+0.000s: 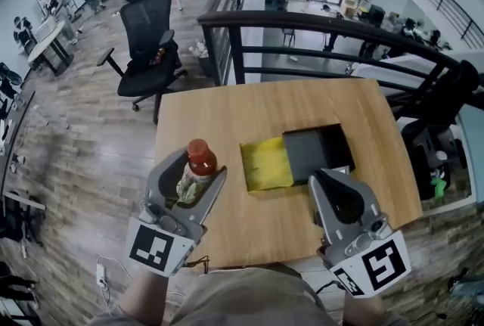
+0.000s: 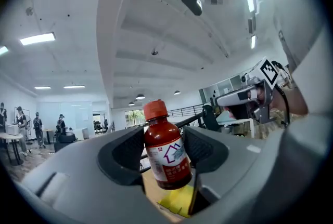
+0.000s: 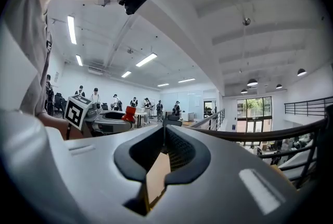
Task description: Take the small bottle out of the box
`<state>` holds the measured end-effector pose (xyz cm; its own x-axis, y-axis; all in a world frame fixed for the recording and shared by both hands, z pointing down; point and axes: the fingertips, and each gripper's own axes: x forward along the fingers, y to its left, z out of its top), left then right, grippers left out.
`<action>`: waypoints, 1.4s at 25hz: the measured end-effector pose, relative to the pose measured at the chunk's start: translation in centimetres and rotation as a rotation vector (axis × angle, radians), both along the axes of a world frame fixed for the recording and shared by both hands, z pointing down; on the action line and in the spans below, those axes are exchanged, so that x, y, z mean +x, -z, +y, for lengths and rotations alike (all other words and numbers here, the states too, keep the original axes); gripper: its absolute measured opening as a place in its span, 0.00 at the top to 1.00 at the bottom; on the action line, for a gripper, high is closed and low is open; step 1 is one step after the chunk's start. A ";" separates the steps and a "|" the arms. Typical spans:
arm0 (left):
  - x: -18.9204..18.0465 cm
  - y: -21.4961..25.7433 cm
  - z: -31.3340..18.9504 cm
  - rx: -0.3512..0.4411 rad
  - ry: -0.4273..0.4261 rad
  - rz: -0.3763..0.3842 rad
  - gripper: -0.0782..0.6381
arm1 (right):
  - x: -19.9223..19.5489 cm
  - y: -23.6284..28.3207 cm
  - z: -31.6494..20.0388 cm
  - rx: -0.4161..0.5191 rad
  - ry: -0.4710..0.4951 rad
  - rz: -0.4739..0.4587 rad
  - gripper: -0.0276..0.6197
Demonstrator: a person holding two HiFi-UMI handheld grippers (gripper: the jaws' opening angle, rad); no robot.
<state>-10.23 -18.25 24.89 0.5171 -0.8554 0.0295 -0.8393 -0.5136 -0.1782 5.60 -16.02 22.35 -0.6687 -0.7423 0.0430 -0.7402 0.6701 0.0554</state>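
My L tongs (image 1: 200, 166) grip bottle (image 2: 165, 151), upright, above table (image 1: 227, 113) | my R tongs (image 1: 329, 178) shut, empty, nr box (image 1: 318, 150) | box open, yellow sheet (image 1: 266, 164) on its left

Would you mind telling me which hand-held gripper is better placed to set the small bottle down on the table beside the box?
Left. The left hand-held gripper clamps the small bottle, upright and clear of the box, over bare table. The right hand-held gripper is shut and empty.
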 end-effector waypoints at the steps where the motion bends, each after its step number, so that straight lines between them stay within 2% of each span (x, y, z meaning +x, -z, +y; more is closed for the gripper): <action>1: -0.5 0.4 0.4 0.013 0.006 0.005 0.57 | -0.1 0.4 0.2 0.009 -0.003 -0.003 0.93; 8: -2.6 1.7 3.3 0.067 0.016 0.016 0.57 | -0.5 1.4 1.3 0.016 -0.030 -0.023 0.93; 22: -4.3 -4.2 3.9 -0.081 0.053 0.049 0.57 | -2.2 -4.8 0.5 -0.136 -0.021 0.010 0.93; 35: -4.3 -4.1 3.4 -0.085 0.061 0.060 0.57 | -3.2 -5.7 0.4 -0.144 0.026 0.035 0.93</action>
<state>-14.56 -14.89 28.99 0.4674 -0.8810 0.0738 -0.8772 -0.4725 -0.0853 2.44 -15.58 28.01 -0.6836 -0.7094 0.1717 -0.7220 0.6916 -0.0170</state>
